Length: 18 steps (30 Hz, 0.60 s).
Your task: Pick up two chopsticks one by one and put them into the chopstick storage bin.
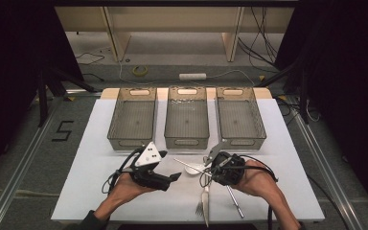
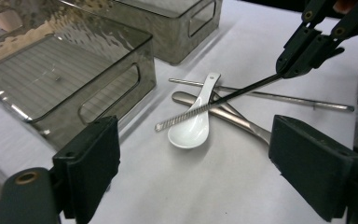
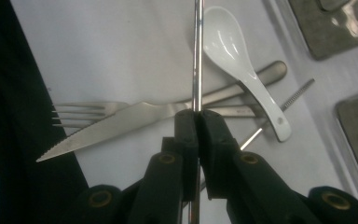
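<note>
The right gripper point(image 3: 196, 114) is clamped on a thin metal chopstick point(image 3: 197, 51), dark-shafted with a ridged silvery tip, held above the white ceramic spoon point(image 3: 242, 60). The left gripper point(image 2: 193, 158) hovers wide open, empty.

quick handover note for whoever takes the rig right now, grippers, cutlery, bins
Right gripper: shut on a metal chopstick, lifted above the pile.
Left gripper: open, holding nothing, facing the pile.
On the table in front of the bins: white spoon, knife, fork, second chopstick.
Three grey bins: nothing in them yet.
Left: probably bin the held chopstick, then the rest.
</note>
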### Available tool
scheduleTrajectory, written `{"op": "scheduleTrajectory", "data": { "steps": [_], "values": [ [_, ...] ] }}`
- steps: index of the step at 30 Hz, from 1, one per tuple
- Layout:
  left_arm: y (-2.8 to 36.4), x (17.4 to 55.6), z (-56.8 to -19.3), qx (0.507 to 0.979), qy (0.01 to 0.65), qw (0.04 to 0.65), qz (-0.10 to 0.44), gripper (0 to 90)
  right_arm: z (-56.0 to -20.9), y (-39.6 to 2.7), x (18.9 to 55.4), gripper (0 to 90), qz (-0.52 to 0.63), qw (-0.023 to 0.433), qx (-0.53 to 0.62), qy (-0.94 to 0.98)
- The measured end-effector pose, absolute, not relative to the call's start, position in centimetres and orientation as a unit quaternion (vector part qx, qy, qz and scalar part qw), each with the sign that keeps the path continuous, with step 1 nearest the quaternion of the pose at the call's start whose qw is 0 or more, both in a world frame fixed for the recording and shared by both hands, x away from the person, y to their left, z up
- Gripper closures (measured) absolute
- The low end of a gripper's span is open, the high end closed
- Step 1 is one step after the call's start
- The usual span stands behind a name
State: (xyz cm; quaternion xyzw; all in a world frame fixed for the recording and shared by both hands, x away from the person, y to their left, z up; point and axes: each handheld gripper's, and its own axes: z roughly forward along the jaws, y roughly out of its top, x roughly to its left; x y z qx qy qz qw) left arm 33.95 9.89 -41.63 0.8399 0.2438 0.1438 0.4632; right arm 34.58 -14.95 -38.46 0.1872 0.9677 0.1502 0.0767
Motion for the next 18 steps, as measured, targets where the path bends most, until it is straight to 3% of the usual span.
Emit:
{"op": "scheduleTrajectory", "data": {
  "steps": [11, 13, 18],
  "values": [
    [7.7, 33.7, -42.1, 0.879, 0.184, 0.422, 0.128, 26.2, -38.6, -12.9, 33.9, 86.4, 0.143, 0.07, 0.135, 0.978],
    [7.3, 33.5, -42.2, 0.883, 0.17, 0.417, 0.132, 34.3, -38.6, -12.6, 33.7, 86.4, 0.14, 0.071, 0.125, 0.98],
    [6.9, 33.1, -42.4, 0.894, 0.145, 0.405, 0.124, 44.8, -38.7, -12.4, 33.7, 86.4, 0.134, 0.073, 0.103, 0.983]
  ]
}}
